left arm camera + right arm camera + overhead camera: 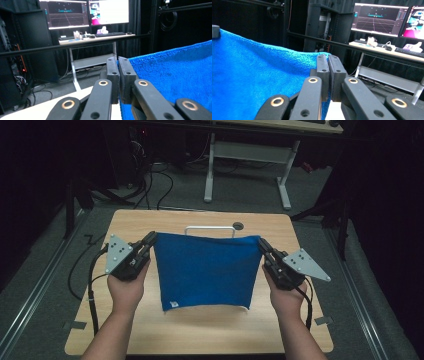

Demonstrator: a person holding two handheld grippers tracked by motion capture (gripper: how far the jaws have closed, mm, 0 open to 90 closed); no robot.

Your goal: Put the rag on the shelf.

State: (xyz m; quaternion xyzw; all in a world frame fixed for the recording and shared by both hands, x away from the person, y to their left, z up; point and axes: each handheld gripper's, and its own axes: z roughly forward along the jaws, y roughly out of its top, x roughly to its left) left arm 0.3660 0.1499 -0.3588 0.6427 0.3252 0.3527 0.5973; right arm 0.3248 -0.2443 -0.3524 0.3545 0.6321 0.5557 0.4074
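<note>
Your left hand-held gripper [151, 239] is clamped on the upper left corner of the blue towel [205, 270], jaws pressed tight together with the terry edge pinched between them; the left gripper view shows the same pinch [117, 63], the cloth spreading away to its right. Your right hand-held gripper [261, 242] is closed the same way on the upper right corner; in the right gripper view [328, 60] the towel runs off to its left, top hem sagging slightly between the two grips.

Towel hangs stretched between both grippers above the bench [150, 222], roughly flat and facing you, top edge near level, sides tapering a little toward the bottom. Lower edge sits over the near half of the bench; can't tell if it touches the wood. Small white tag [173, 304] at the lower left corner, thin white trim at the lower right.

Your hands [128, 287] hold the gripper bodies from below, grey three-cornered plates on top, cables trailing off toward you.

Behind the towel a white wire handle [210, 228] stands on the bench, a dark round hole [238, 225] just beside it. Farther back there's a white-legged desk [247, 155] on the grey floor, carrying monitors [68, 13] and a keyboard [110, 34].
</note>
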